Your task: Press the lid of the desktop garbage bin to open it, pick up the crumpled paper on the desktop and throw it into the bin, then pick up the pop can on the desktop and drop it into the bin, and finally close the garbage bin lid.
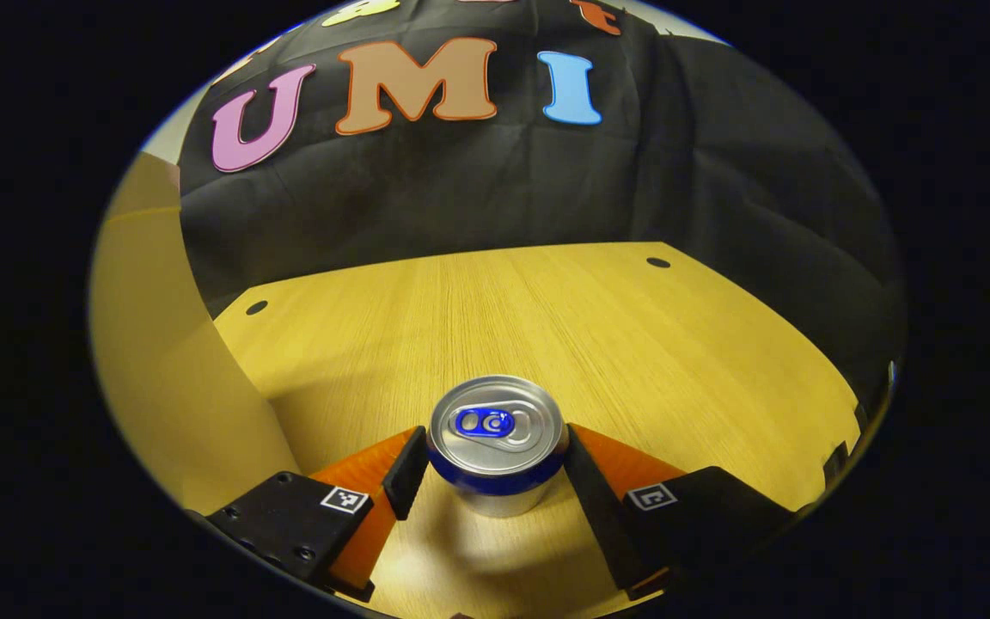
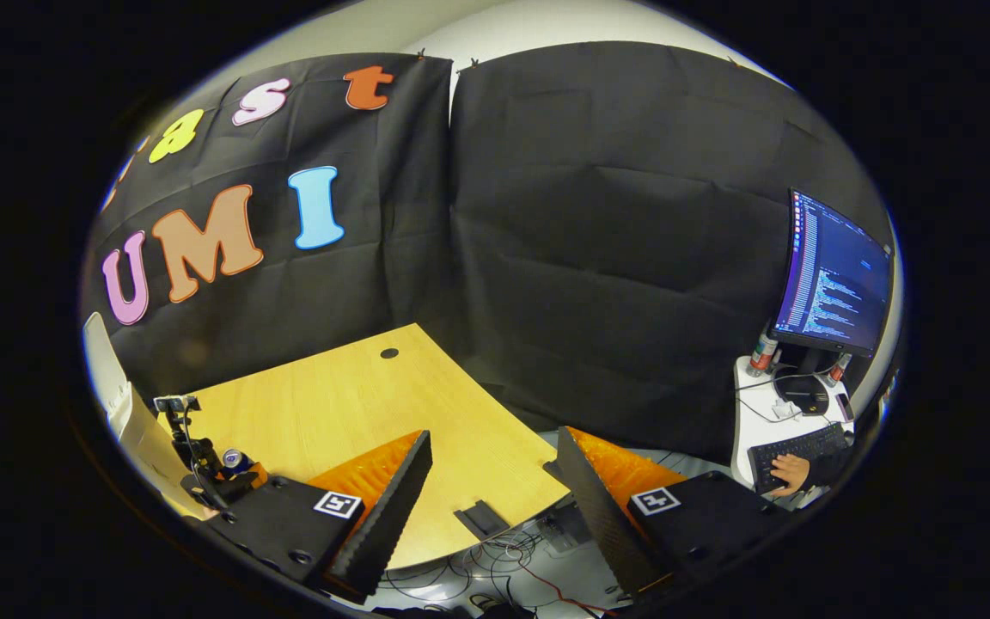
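- While the light wooden desktop (image 1: pixel 546 309) is spreading out ahead of both tools, the left gripper (image 1: pixel 495 468) is sitting around the upright silver pop can with a blue tab (image 1: pixel 495 430), fingers beside its sides; actual contact I cannot tell.
- The right gripper (image 2: pixel 495 481) is hanging wide, holding nothing, past the desk's edge.
- That can (image 2: pixel 233 460) is showing far to its left.

The blue and silver metal pop can (image 1: pixel 497 443) stands on the yellow wooden table (image 1: pixel 546 318), at 6 o'clock, between the left gripper (image 1: pixel 495 473) fingers.
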